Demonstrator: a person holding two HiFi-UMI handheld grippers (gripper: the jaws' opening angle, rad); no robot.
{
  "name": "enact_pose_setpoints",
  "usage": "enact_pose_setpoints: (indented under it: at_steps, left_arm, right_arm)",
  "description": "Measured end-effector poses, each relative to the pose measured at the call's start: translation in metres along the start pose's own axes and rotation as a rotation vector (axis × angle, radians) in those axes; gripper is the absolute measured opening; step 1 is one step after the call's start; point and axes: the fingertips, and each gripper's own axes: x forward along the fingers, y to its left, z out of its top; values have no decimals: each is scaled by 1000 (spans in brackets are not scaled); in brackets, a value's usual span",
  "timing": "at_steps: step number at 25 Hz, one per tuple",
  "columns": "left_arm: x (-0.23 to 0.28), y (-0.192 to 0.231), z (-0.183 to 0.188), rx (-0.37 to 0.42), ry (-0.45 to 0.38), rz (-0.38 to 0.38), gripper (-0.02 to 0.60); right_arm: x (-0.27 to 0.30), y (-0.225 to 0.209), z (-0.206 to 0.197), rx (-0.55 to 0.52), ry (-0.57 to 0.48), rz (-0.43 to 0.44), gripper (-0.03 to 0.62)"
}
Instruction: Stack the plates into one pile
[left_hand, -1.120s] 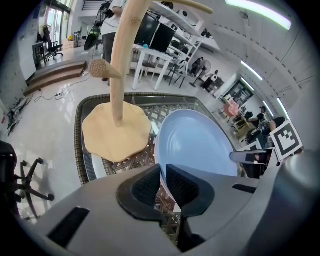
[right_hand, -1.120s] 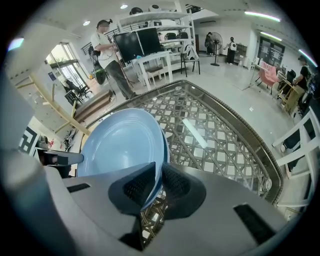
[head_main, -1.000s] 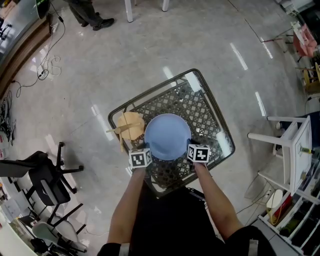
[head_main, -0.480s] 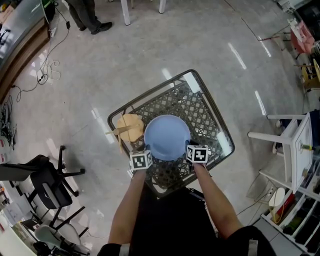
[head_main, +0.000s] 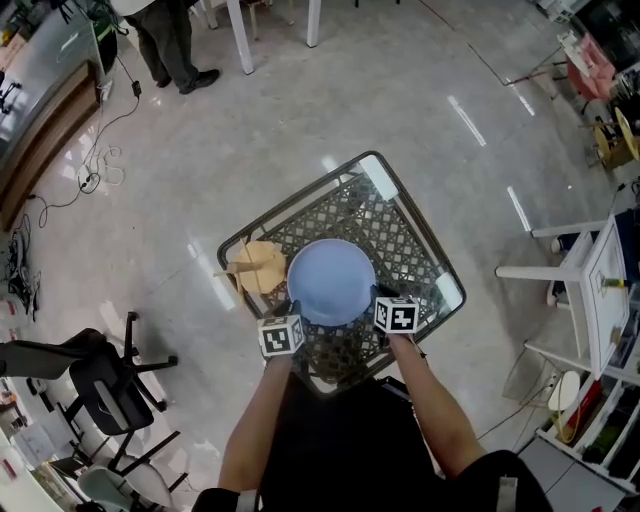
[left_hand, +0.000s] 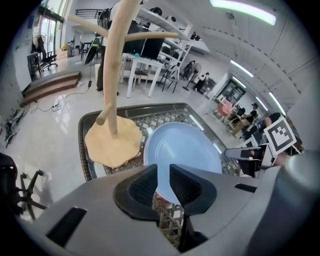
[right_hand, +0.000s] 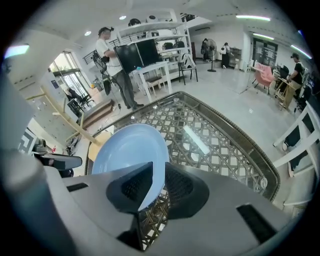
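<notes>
A round blue plate (head_main: 330, 282) lies on the woven top of a small table (head_main: 405, 240). My left gripper (head_main: 291, 307) is at its near left rim and my right gripper (head_main: 379, 294) at its near right rim. In the left gripper view the left gripper (left_hand: 164, 176) stands open, its jaws having just been opening, and the blue plate (left_hand: 182, 150) shows through the gap just past the tips. In the right gripper view the right gripper (right_hand: 159, 178) has the plate's (right_hand: 127, 150) rim between its jaws, with a gap showing at the right pad.
A wooden branch stand on a round beige base (head_main: 258, 265) sits on the table just left of the plate. Around the table are an office chair (head_main: 95, 370), a white frame table (head_main: 590, 275), a person standing (head_main: 170, 40) and floor cables (head_main: 95, 150).
Both grippers have lifted a little and drawn back from the plate's near rim. The plate stays where it was on the table. The head view has tilted slightly.
</notes>
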Motion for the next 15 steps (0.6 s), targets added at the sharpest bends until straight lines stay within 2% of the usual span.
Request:
enact_pose_setpoints:
  at_steps: [8,15]
  left_arm:
    - [-38,-49,34,99,-126,-94,27]
    - [-84,-99,77,170,-260,-186,16]
  right_arm:
    - [-62,20,35,-53,-177,37,23]
    - [-125,38,67,-69,-323,81,12]
